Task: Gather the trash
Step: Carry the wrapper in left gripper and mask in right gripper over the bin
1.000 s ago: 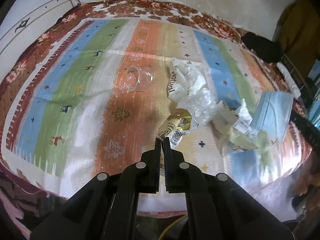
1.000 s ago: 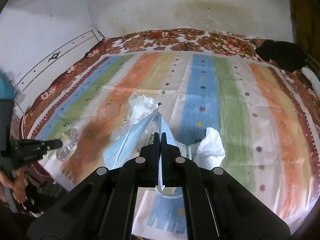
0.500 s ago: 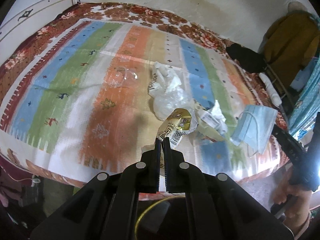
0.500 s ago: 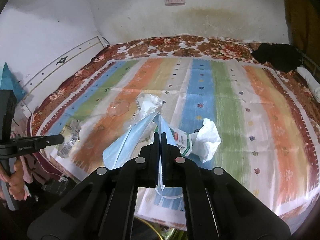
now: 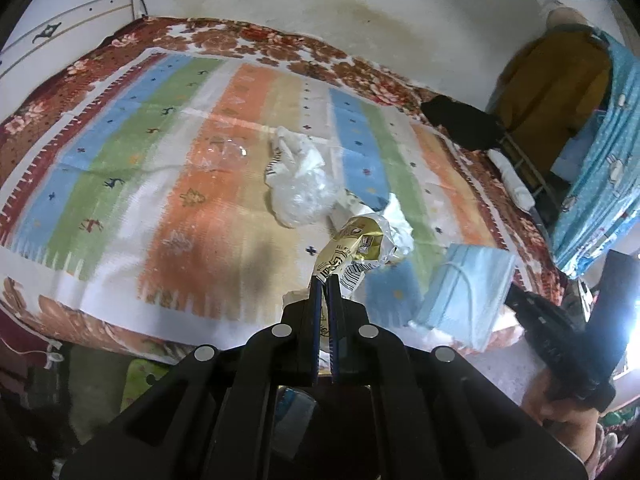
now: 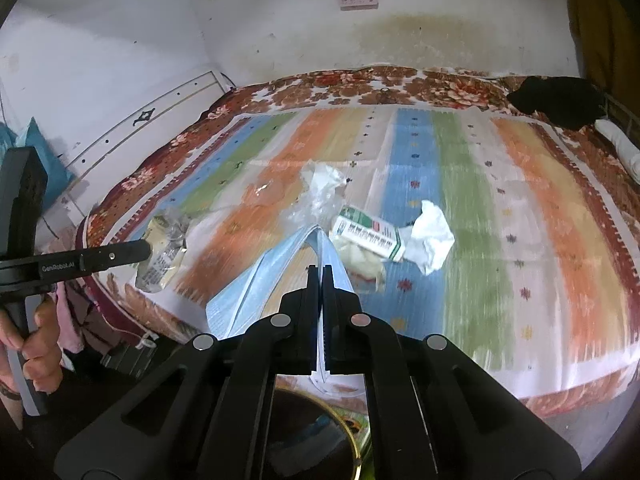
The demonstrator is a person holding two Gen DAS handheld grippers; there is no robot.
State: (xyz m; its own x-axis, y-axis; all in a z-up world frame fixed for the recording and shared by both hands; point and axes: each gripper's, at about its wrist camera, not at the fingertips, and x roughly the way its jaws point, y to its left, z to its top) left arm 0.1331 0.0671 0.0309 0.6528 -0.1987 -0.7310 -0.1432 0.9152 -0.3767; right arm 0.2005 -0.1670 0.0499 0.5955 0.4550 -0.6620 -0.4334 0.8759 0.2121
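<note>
My left gripper (image 5: 324, 280) is shut on a gold and white snack wrapper (image 5: 354, 246) and holds it above the near edge of the bed; the wrapper also shows in the right wrist view (image 6: 162, 250). My right gripper (image 6: 319, 270) is shut on a blue face mask (image 6: 260, 280), which also shows in the left wrist view (image 5: 464, 292). On the striped bedspread (image 6: 480, 208) lie a clear plastic bag (image 5: 300, 184), a clear plastic cup (image 5: 226, 152), a green and white box (image 6: 370, 234) and a crumpled white tissue (image 6: 430, 240).
A round bin with a gold rim (image 6: 316, 436) sits on the floor below my right gripper. A black garment (image 6: 560, 100) lies at the bed's far right corner. A blue curtain (image 5: 596, 168) hangs at the right. A power strip (image 6: 358, 0) is on the wall.
Both grippers have pulled back from the bed toward its near edge, each still holding its item. The bin rim has come into the right wrist view.
</note>
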